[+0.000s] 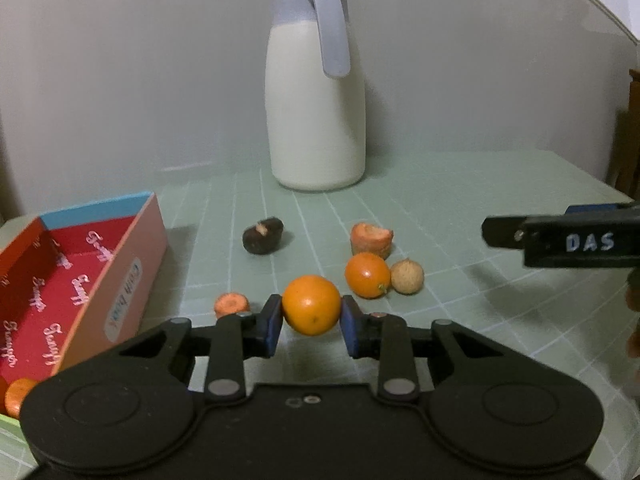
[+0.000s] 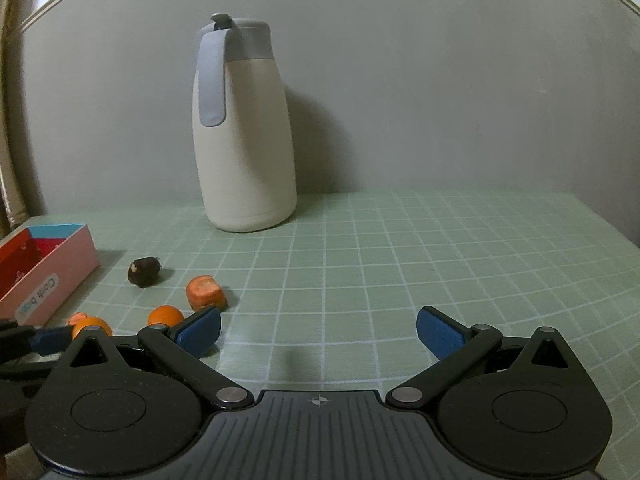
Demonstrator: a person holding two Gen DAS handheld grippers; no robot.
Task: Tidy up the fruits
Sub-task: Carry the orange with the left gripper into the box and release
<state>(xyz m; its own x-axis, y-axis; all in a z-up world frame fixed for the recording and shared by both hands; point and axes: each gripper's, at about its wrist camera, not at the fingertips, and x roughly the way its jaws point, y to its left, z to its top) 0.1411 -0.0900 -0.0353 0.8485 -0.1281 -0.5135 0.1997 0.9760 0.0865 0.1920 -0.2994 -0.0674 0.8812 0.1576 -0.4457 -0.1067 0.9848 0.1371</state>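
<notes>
My left gripper is shut on a small orange fruit, its blue pads pressing both sides just above the green grid mat. Behind it lie a second orange fruit, a tan round fruit, a carrot chunk, a carrot slice and a dark brown fruit. A red-lined pink box stands to the left with an orange piece in its near corner. My right gripper stands open over bare mat, right of the fruits, with nothing between its fingers.
A tall white jug with a grey lid and handle stands at the back against the wall. The mat stretches to the right of the fruits up to the table's right edge.
</notes>
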